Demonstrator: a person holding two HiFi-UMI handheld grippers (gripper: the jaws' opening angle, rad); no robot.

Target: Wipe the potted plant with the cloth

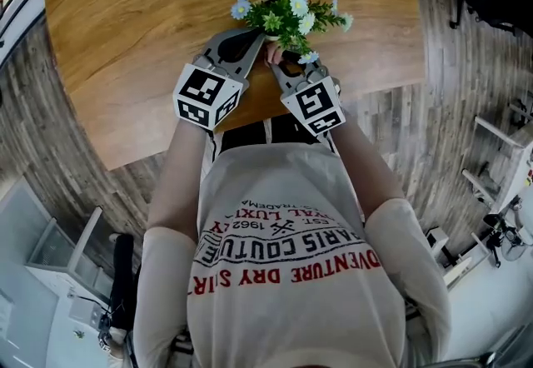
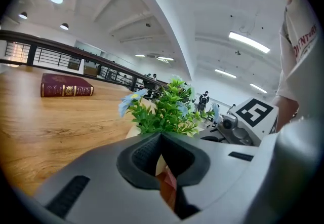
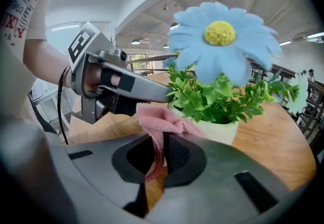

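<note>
The potted plant [image 1: 287, 18] has green leaves and blue and white flowers in a cream pot [image 3: 217, 129], and stands near the front edge of the wooden table [image 1: 133, 42]. My right gripper [image 3: 163, 139] is shut on a pink cloth [image 3: 164, 121], which is bunched against the pot's side under the leaves. A big blue flower [image 3: 220, 40] hangs close above it. My left gripper [image 2: 161, 137] is shut, its tips right at the pot's near side below the foliage [image 2: 167, 109]. I cannot see anything held between its pads. In the head view both grippers [image 1: 265, 37] [image 1: 289, 60] meet at the pot.
A dark red book [image 2: 66, 86] lies flat farther back on the table. The person stands at the table's front edge [image 1: 250, 121], with wood-plank floor on either side. A white rack [image 1: 500, 166] stands to the right.
</note>
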